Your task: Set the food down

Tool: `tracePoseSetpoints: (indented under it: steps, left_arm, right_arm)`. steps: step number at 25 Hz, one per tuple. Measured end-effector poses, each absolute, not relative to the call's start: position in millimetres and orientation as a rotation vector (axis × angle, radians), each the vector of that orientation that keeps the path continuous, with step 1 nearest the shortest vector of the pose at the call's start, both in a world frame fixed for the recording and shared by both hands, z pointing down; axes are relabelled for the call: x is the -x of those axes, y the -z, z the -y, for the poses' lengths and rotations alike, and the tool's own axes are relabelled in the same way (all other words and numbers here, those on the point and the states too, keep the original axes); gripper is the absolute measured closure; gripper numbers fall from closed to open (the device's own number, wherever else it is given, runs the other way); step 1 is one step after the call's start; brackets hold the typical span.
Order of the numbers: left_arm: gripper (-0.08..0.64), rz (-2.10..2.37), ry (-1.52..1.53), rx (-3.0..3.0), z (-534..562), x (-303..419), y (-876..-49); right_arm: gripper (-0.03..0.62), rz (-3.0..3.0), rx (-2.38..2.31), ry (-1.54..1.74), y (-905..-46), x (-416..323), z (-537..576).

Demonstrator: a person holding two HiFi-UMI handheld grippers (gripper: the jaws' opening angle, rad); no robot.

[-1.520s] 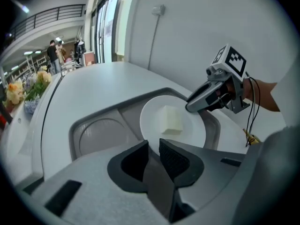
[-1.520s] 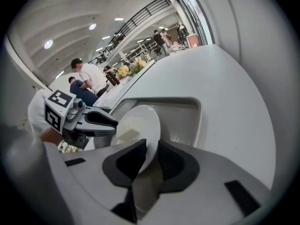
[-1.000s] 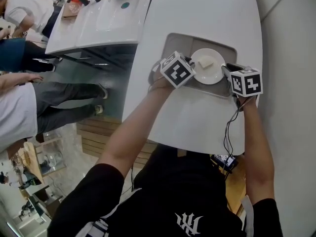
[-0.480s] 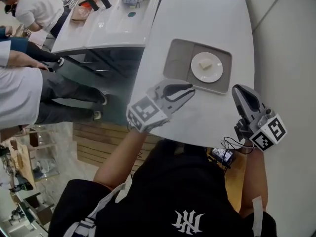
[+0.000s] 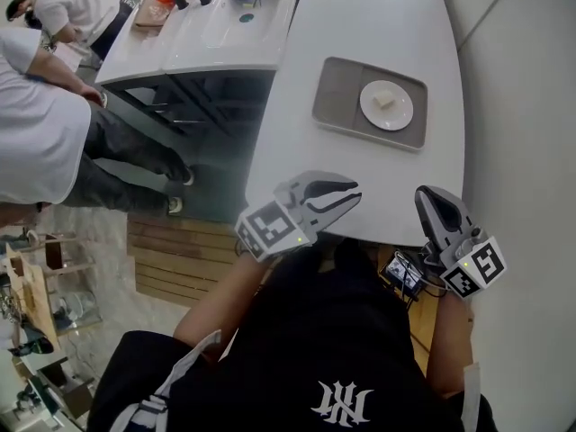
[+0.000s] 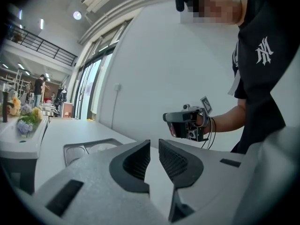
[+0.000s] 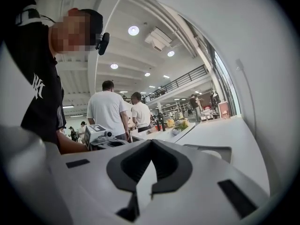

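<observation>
A small pale piece of food (image 5: 385,101) lies on a white plate (image 5: 393,115) in a grey tray (image 5: 337,97) at the far side of the white table (image 5: 360,25). Both grippers hover at the table's near edge, well short of the tray. My left gripper (image 5: 357,191) points right, its jaws a narrow slit apart and empty (image 6: 153,142). My right gripper (image 5: 423,193) is shut with nothing between its jaws (image 7: 151,143). The tray (image 6: 75,149) shows beyond the left jaws and the tray (image 7: 220,150) to the right of the right jaws.
A second white counter (image 5: 198,34) with flowers and bottles stands at the left, across a gap over the floor. People (image 5: 36,124) stand beside it. A pale wall (image 5: 522,106) runs along the table's right side.
Both grippers have drawn back from the sides of the plate to the table's near edge. The right jaws have closed. The food stays on the plate.
</observation>
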State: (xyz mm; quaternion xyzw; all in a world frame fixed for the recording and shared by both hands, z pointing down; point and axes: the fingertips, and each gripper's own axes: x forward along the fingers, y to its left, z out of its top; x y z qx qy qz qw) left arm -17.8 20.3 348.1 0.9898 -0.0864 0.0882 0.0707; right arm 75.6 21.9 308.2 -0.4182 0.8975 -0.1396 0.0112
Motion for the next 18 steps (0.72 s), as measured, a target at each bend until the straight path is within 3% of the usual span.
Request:
tracePoseSetpoints:
  steps: [11,18]
  left_arm:
    - [0.506,0.294,-0.232,-2.949,-39,37,-356]
    - [0.506,0.344,-0.269,-2.953,-64,6,-340]
  right_arm:
    - [0.588,-2.761,1.288,0.458,-308,-72,-40]
    - [0.589,-2.766,1.207,0.446,-293,-96,-62]
